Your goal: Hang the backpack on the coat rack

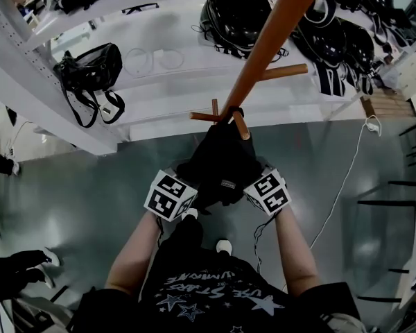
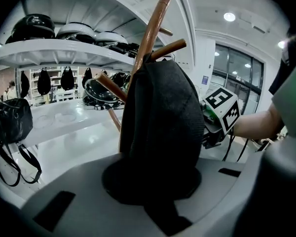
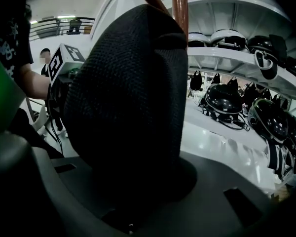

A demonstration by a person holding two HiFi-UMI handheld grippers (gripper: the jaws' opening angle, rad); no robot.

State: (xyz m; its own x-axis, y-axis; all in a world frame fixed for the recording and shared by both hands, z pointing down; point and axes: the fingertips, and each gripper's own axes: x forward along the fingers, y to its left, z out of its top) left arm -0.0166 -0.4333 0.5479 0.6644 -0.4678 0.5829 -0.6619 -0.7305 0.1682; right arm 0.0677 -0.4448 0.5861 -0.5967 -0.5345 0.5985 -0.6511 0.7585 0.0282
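I hold a black backpack (image 1: 222,159) between both grippers, right against the wooden coat rack (image 1: 267,40). Its top edge reaches the lower pegs (image 1: 241,125) at the pole; I cannot tell whether its loop is over a peg. My left gripper (image 1: 196,188) is shut on the bag's left side and my right gripper (image 1: 247,184) on its right side. The backpack (image 2: 160,122) fills the left gripper view over the left gripper (image 2: 153,184), with the pole (image 2: 150,31) behind it. In the right gripper view the backpack (image 3: 130,98) hides the right gripper (image 3: 133,194) jaws.
White shelves (image 1: 159,89) stand behind the rack, with black helmets (image 1: 239,19) on them and a black handbag (image 1: 90,71) at the left. A white cable (image 1: 347,172) runs over the grey floor on the right. Dark chair frames (image 1: 402,186) stand at the right edge.
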